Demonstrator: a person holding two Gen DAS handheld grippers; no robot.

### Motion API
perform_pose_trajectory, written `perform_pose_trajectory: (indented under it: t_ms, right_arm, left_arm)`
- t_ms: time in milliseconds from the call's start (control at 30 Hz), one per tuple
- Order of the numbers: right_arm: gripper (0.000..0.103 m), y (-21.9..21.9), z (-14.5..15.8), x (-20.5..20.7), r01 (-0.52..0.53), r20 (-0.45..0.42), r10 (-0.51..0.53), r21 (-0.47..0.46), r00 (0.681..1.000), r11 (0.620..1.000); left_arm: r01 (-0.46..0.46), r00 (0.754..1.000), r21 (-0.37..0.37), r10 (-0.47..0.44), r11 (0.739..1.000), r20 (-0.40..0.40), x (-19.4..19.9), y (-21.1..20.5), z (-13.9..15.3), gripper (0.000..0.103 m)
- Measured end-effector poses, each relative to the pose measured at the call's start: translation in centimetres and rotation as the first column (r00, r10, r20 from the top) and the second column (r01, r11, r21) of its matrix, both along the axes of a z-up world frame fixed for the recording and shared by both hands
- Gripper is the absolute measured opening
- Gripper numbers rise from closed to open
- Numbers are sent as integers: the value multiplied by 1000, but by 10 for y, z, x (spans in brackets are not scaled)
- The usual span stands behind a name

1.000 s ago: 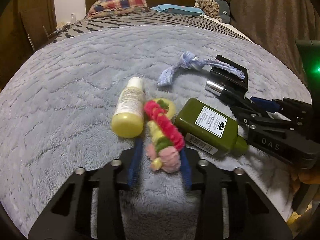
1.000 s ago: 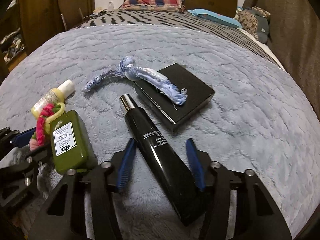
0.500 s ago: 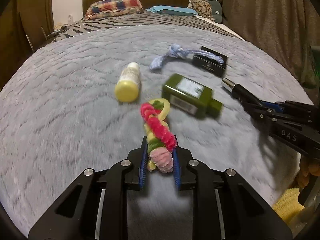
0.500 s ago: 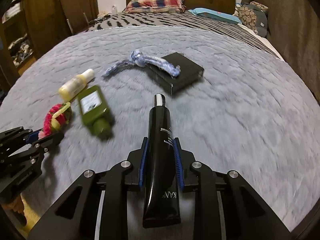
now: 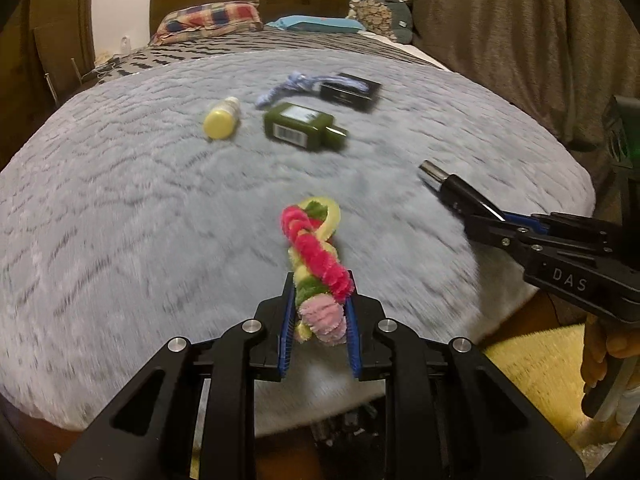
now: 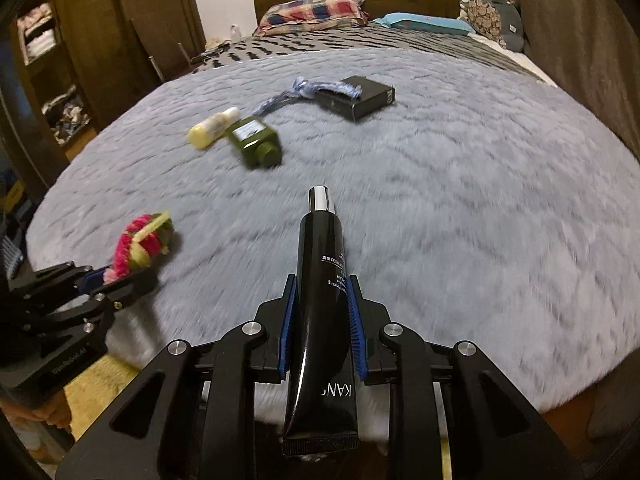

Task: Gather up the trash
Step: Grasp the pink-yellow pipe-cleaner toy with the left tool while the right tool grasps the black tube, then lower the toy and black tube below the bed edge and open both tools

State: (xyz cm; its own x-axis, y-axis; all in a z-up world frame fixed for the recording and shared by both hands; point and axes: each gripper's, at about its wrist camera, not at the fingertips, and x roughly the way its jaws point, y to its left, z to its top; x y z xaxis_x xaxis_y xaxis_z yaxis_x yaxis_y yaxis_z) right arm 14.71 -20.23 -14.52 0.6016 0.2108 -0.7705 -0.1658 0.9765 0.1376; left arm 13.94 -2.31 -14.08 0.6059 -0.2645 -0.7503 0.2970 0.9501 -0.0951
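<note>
Bed (image 6: 460, 184) under grey plush blanket, bedroom dim. Left hand-held gripper (image 5: 318, 330) pinching fuzzy twisted toy (image 5: 316, 256); right hand-held gripper (image 6: 322, 330) pinching black tube (image 6: 322, 280); both items clear of blanket near foot edge. Step: carry-off, judged. Next: locate bin, release. Left on bed: yellow bottle (image 5: 221, 123), green bottle (image 5: 301, 125), black box (image 6: 360, 97), blue rag (image 6: 306, 90). No bin visible; floor below cut off; blanket motion-blurred.
</note>
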Motion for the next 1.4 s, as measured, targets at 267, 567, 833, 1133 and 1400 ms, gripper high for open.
perform_pose_trajectory:
  t_ms: [267,567,833,1133,1400]
  right_arm:
    - [25,2,-11,-46,1,-3,-1,28,1000,1000]
    - [22,6,-49,-73,0,-82,3,40,997,999]
    - [21,14,-82,-87,-2,-150,6,30,989,1000]
    - [21,20,-102,-91,-9,-201,16,33,979,999]
    - [24,26,-111,-91,-1,-227,12,45,974,999]
  left_arm:
    - [48,999,-5,-48,999,-25,-43,-14,-15,20]
    - [76,992,-18,-78,997,-101,-76,-20,-49,20]
    - [70,975,-18,-73,997,-208,-88,-18,-98,20]
    - [87,956,-9,-86,996,-279,-94,-24,-132,20]
    - [93,946,-4,-89,996,-310,-93,-27,-144,23]
